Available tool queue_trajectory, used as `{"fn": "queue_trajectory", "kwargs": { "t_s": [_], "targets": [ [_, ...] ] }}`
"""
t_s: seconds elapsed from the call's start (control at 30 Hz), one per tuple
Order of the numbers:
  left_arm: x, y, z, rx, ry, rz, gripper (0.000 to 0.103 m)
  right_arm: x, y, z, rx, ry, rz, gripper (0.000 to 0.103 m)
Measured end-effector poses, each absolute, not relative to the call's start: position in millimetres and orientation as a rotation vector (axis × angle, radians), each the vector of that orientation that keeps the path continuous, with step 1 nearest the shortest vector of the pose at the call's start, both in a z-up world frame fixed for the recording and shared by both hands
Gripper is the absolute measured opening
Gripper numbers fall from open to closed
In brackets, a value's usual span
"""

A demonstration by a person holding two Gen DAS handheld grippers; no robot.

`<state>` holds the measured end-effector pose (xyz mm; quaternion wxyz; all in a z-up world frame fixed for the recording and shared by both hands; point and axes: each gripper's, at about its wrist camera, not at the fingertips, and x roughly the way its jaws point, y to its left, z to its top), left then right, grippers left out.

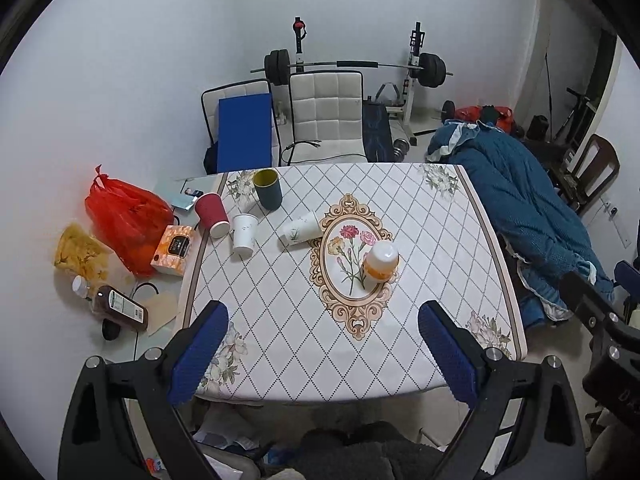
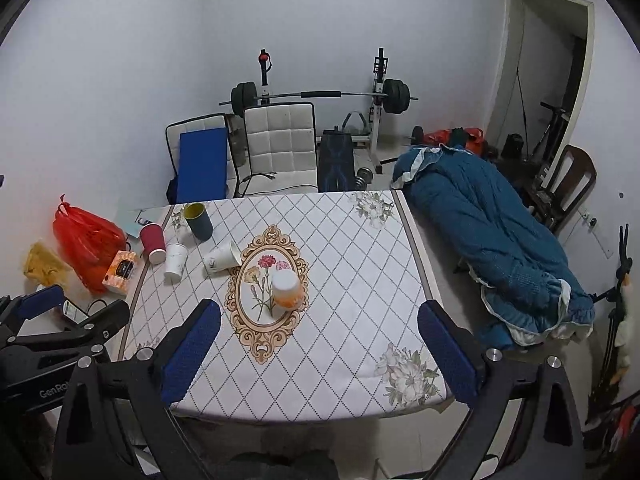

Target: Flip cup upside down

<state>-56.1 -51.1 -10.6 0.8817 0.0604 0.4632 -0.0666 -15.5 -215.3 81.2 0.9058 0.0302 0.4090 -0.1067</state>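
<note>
orange cup (image 1: pixel 380 261) upside down, axis vertical

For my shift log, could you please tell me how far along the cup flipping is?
Done: the orange-and-white cup stands bottom-up on the tablecloth's flower medallion. In hand: nothing; the left tool and right tool are open and empty. Left: the dark cup stands mouth-up.

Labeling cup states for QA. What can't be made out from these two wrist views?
- Orange-and-white cup on the tablecloth: its mouth faces down in both views, so the inside is hidden.
- Red cup: too small in both views to tell whether it is upside down.
- Table's near edge: hidden behind the left tongs and the right tongs.
- Brown bottle: label too small to read.
</note>
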Motion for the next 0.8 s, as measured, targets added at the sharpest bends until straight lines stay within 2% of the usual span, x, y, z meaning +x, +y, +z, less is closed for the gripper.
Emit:
{"fn": "queue_trajectory", "kwargs": {
  "t_s": [0.8],
  "targets": [
    [-57.1, -53.1, -0.7, 0.116, 0.958, -0.091, 0.097, -6.7, -225.3, 80.8, 0.06, 0.86, -0.208, 0.101]
  ]
}}
